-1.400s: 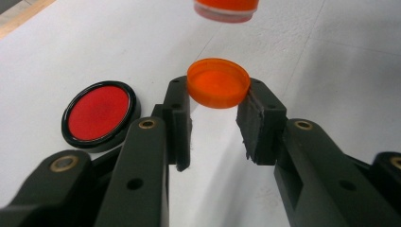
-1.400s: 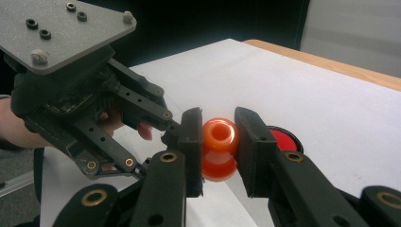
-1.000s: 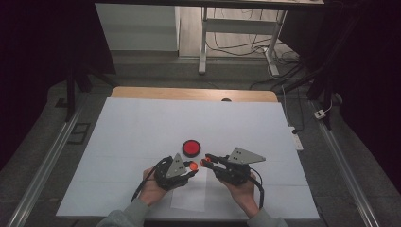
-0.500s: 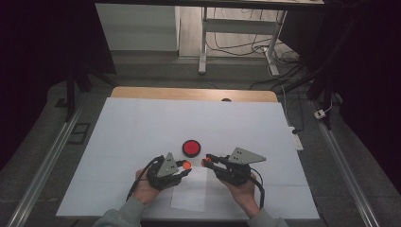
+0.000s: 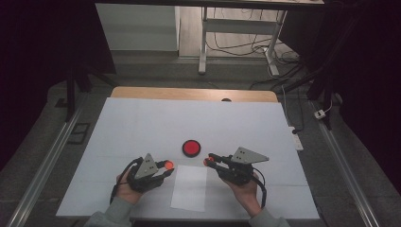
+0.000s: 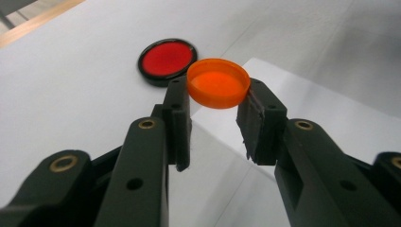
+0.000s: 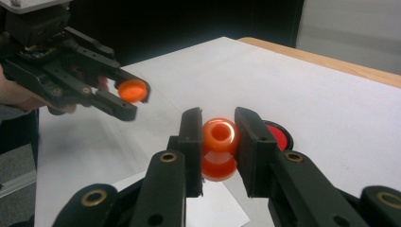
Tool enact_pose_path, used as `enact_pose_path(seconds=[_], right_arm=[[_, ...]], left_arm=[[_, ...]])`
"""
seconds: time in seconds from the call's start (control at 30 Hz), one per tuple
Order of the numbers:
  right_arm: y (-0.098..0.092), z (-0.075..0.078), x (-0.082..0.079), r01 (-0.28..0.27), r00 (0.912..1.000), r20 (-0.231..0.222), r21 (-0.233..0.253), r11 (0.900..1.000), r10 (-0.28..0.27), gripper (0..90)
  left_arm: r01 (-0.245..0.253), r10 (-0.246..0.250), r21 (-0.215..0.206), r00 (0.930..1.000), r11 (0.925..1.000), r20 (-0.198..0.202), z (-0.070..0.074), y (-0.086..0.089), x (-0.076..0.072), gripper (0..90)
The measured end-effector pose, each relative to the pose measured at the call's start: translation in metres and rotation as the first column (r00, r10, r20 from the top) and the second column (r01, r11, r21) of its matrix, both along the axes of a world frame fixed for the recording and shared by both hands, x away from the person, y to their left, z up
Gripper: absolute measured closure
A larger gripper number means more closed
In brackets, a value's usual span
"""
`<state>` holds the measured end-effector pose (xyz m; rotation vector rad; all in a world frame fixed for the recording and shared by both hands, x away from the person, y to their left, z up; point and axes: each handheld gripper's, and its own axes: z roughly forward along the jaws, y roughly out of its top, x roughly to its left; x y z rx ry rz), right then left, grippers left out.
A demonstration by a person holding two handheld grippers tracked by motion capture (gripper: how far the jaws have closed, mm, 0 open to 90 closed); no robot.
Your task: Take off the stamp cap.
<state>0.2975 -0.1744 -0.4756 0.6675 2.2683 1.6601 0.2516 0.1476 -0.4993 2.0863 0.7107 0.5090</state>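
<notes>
Now, starting at the left, the left gripper (image 5: 161, 168) has its fingers (image 6: 177, 118) closed partway on an orange cap (image 6: 218, 82), pinching its rim so the hollow side faces up and the cap sits just past the fingertips. Ahead of those fingers a red disc (image 6: 167, 59) lies flat on the white bench (image 5: 142, 123), and below them is a sheet of paper (image 5: 189, 189). To the right, the right gripper (image 5: 211, 161) has its fingers (image 7: 191, 142) clamped on the neck of a small orange bottle (image 7: 220, 147), its open mouth showing between the fingertips. The step in hand looks like the cap having been taken off, or being about to go back on; the next move would call for bringing the cap squarely over the mouth before turning. Compared with a second ago, when the two sets of fingertips met over the paper, the left gripper has drawn away to its own side, leaving a clear gap between cap and bottle.
</notes>
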Motion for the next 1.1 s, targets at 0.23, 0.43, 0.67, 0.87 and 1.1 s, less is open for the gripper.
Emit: enact_pose_path(seconds=[0.23, 0.43, 0.67, 0.87, 1.1], right_arm=[[-0.004, 0.000, 0.002, 0.004, 1.0000, -0.004, -0.002, 1.000, -0.004, 72.3], [-0.004, -0.002, 0.004, 0.000, 1.0000, -0.003, -0.009, 1.000, 0.000, 72.3], [-0.006, -0.002, 0.006, 0.005, 1.0000, -0.003, -0.012, 1.000, -0.005, 72.3], [-0.006, -0.004, 0.008, 0.007, 1.0000, -0.005, -0.020, 1.000, -0.008, 72.2], [-0.007, -0.003, 0.013, 0.018, 0.9998, -0.008, -0.019, 1.000, -0.018, 72.3]], left_arm=[[-0.050, 0.050, -0.017, 0.9986, 0.9986, -0.016, -0.003, 0.022, -0.008, 64.9], [-0.087, 0.086, -0.032, 0.9962, 0.9957, -0.016, -0.004, 0.043, -0.019, 64.8], [-0.115, 0.114, -0.037, 0.9932, 0.9927, -0.024, -0.008, 0.064, -0.029, 64.8], [-0.115, 0.114, -0.045, 0.9927, 0.9923, -0.040, -0.010, 0.070, -0.024, 64.8], [-0.112, 0.109, -0.046, 0.9926, 0.9927, -0.052, -0.012, 0.073, -0.021, 64.8]])
